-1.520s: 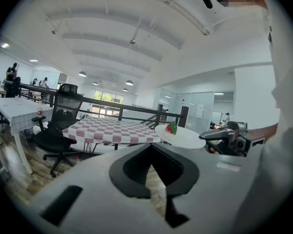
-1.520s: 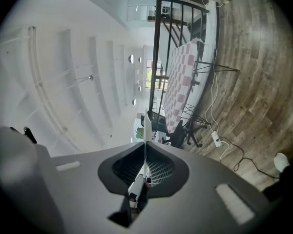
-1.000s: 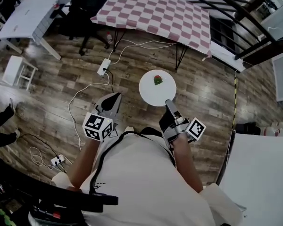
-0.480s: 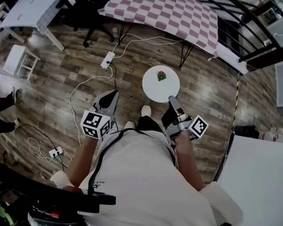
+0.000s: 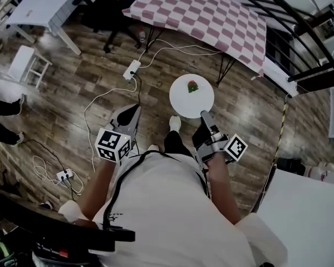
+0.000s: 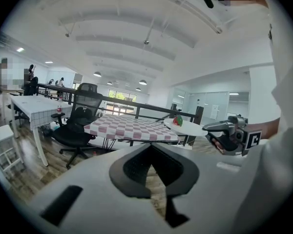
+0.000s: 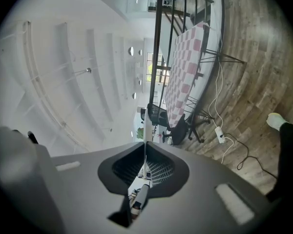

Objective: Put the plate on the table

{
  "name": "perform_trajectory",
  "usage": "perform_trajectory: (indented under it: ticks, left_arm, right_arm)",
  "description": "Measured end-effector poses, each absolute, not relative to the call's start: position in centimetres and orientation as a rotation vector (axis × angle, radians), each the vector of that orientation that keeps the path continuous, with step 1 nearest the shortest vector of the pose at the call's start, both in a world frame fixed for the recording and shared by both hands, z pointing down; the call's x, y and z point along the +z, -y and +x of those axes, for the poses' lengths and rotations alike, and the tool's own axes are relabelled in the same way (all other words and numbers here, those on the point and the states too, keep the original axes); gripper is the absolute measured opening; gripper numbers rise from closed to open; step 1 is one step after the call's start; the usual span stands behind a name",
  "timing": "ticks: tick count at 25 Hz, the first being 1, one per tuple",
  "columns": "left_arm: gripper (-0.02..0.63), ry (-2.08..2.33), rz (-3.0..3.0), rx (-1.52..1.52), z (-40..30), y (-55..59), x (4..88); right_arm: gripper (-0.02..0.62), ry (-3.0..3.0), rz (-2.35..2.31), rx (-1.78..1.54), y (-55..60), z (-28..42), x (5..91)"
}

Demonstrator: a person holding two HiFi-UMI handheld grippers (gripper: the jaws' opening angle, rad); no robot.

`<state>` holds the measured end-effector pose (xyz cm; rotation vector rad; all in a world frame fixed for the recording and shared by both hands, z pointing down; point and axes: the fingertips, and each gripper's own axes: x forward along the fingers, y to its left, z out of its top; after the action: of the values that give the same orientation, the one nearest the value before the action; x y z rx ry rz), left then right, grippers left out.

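The head view takes in the whole plate [image 5: 189, 100]: white and round, held in the air above the wooden floor [image 5: 67, 102], with a small red and green piece of food [image 5: 193, 85] near its far edge. The right hand-held gripper [image 5: 204, 115] is clamped on the near rim. The right gripper view shows the plate only edge on, a thin pale line [image 7: 145, 128] pinched between the jaws. The left gripper view shows it from the side [image 6: 188, 127], level.

The left hand-held gripper [image 5: 134, 111] carries nothing; its jaws are together.

The worktop [image 5: 200, 13], under a checked cloth, lies ahead, apart from the plate. Between them a power strip [image 5: 132, 69] and cables [image 5: 84, 121] lie on the floor. An office chair [image 6: 85, 104] stands by the worktop's left end, and a black railing [image 6: 136, 112] runs behind.
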<state>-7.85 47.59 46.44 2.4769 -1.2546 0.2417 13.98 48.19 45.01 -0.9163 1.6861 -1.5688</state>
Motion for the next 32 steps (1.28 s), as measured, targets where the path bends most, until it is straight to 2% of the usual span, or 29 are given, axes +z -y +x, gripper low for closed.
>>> perform_trajectory:
  ticks: [32]
  left_arm:
    - [0.008, 1.450, 2.361, 0.273, 4.4, -25.4, 45.8]
  right_arm:
    - [0.020, -1.863, -0.786, -1.727, -22.4, 24.0, 47.2]
